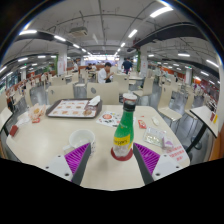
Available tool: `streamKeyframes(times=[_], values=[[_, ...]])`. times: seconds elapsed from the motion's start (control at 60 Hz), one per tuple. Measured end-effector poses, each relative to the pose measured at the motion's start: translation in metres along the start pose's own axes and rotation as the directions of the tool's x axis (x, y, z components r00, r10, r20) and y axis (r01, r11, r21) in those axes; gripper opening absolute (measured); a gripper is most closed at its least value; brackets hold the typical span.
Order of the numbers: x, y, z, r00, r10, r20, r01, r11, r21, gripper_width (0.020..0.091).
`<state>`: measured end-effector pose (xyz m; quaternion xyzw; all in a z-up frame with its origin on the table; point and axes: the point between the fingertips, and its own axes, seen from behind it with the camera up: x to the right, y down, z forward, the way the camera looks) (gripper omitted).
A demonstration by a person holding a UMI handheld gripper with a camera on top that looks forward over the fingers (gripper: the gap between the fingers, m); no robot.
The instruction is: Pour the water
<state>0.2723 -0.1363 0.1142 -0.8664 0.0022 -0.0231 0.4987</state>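
Observation:
A green bottle with a red base and a dark cap stands upright on the pale table, just ahead of my fingers and slightly right of centre. My gripper is open, with the purple pads wide apart on either side of the bottle's base. Neither finger touches the bottle. A small cup-like object sits on the table beyond the bottle, to its left.
A tray lies on the far left part of the table. Small items lie to the right of the bottle. Chairs, more tables and people fill the hall behind.

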Motion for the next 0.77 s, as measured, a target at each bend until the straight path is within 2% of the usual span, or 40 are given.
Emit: streamKeyframes(times=[0.133,0.25,0.517,0.767], values=[[-0.052,0.012,-0.057,0.999,-0.002,-0.041,-0.002,0.997,-0.082,0.0851],[-0.117,0.010,-0.094,0.998,0.036,-0.046,-0.041,0.993,-0.114,0.0855],[-0.229,-0.011,-0.133,0.998,0.032,-0.049,-0.036,0.994,-0.100,0.0860],[-0.257,-0.028,-0.141,0.996,0.033,-0.078,-0.037,0.998,-0.059,0.0859]])
